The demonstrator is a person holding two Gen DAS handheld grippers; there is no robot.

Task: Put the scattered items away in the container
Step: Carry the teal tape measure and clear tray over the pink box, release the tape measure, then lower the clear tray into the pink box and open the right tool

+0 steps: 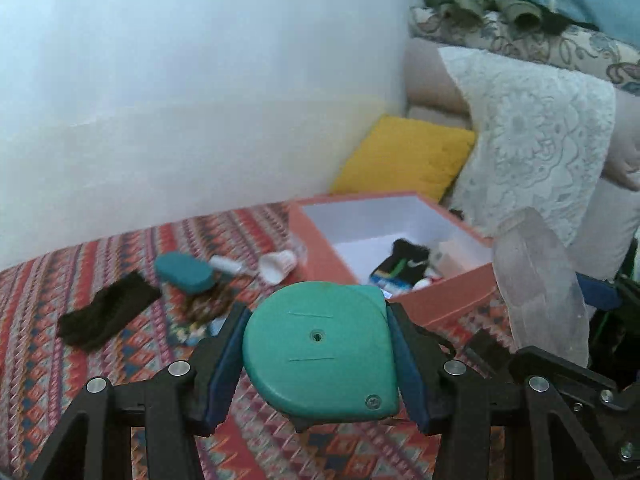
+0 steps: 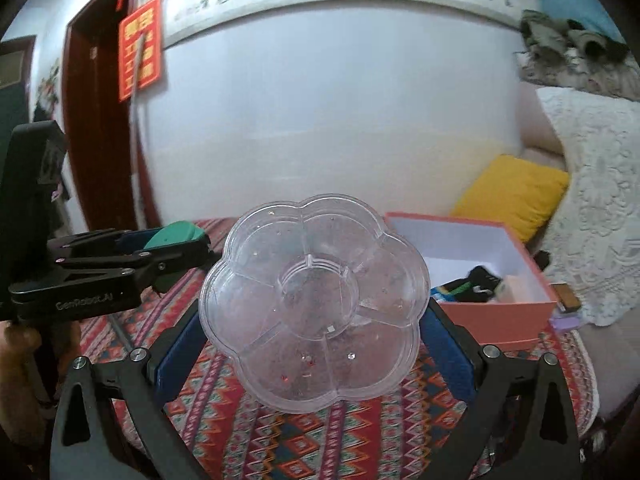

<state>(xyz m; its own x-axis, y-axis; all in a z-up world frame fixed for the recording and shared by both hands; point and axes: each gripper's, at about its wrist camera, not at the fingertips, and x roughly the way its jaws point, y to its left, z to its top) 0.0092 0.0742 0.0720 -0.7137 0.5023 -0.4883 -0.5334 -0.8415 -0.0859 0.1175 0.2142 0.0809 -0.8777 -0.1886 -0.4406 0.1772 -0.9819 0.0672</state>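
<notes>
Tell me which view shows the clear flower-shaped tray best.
The right wrist view: the clear flower-shaped tray faces the camera whole, held in the right tongs. The left wrist view catches it only edge-on at the right.

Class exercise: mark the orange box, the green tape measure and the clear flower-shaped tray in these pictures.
orange box point(image 1: 320, 240), left wrist view, on its near outer wall.
green tape measure point(image 1: 320, 344), left wrist view, on the middle of its flat face.
clear flower-shaped tray point(image 2: 316, 300), right wrist view, on its round centre compartment.
</notes>
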